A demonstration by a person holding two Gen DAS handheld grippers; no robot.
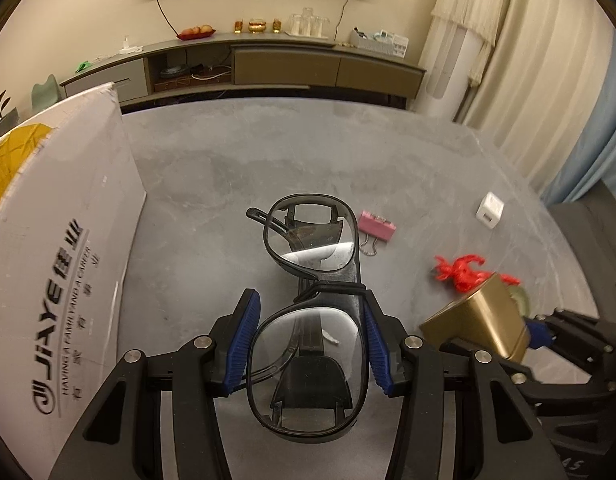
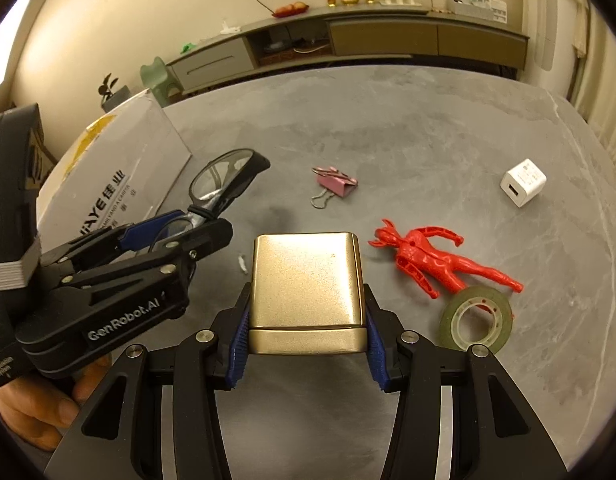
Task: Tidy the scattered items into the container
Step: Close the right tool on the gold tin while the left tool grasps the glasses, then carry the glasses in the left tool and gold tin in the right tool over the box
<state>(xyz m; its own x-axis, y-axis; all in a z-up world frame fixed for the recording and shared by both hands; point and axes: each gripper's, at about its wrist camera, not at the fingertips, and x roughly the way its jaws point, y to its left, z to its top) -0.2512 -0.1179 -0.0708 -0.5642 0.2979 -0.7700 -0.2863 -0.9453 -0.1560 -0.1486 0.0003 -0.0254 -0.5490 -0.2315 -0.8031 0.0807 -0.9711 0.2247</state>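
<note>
Left tongs [image 1: 311, 336] level, clamping glasses [image 1: 308, 312].

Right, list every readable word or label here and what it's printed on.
"JiAYE", "HAVING A FAMILY AND A CAREER": white box.
Chinese characters beside these: too blurred to read.
"GenRobot.AI": left gripper body.
Small print on its handle: unreadable.
Marks on the white charger: too small.

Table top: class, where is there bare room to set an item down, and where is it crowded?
Bare: the far table beyond the clip, and between box and clip. Crowded: near right, where figure, tape and charger lie.
</note>
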